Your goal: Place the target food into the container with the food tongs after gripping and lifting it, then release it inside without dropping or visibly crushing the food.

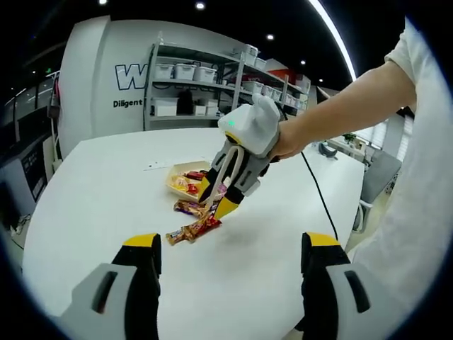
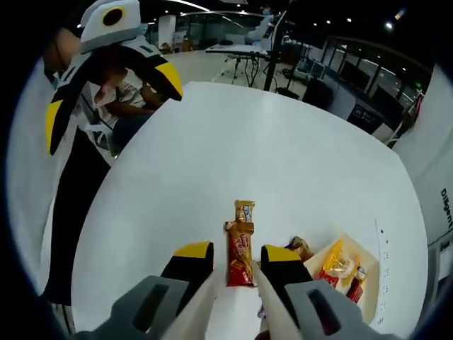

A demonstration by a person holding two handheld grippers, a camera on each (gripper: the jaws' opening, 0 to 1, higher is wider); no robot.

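While the right hand-held gripper (image 2: 237,273) holds tongs (image 2: 233,312) whose tips straddle a red snack bar (image 2: 240,262) lying on the white surface (image 2: 212,142) beside the tray (image 2: 354,280), the crinkly wrapper looks light and slippery, best pinched mid-length; the left hand-held gripper (image 1: 230,273) hangs wide open, empty.

left gripper (image 1: 230,283): grey plastic body, two broad black jaws capped in yellow, a dark slot in each grey shoulder
right gripper (image 1: 225,190): white rounded housing with a small green light, grey frame, black jaws with yellow tips
cable (image 1: 316,190): thin, black, trailing from the right gripper
sleeve (image 1: 417,49): short, white
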